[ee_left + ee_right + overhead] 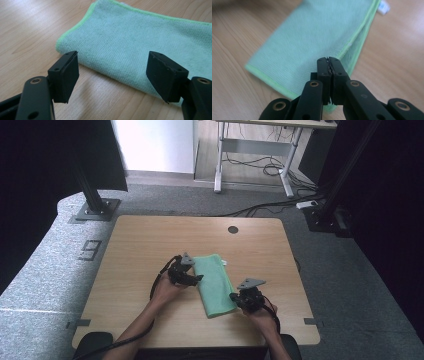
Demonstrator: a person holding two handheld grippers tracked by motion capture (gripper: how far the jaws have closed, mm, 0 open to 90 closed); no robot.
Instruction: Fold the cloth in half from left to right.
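Note:
A green cloth, folded into a long strip, lies on the wooden table, running from the middle toward the front edge. My left gripper stands open at the strip's left long edge; in the left gripper view its jaws are spread wide just short of the cloth with nothing between them. My right gripper is at the strip's near right edge. In the right gripper view its jaws are pressed together on the hem of the cloth.
A white label sticks out at the cloth's far corner. A round cable hole sits near the table's far edge. Past the table are grey carpet, black frame posts and a desk with cables.

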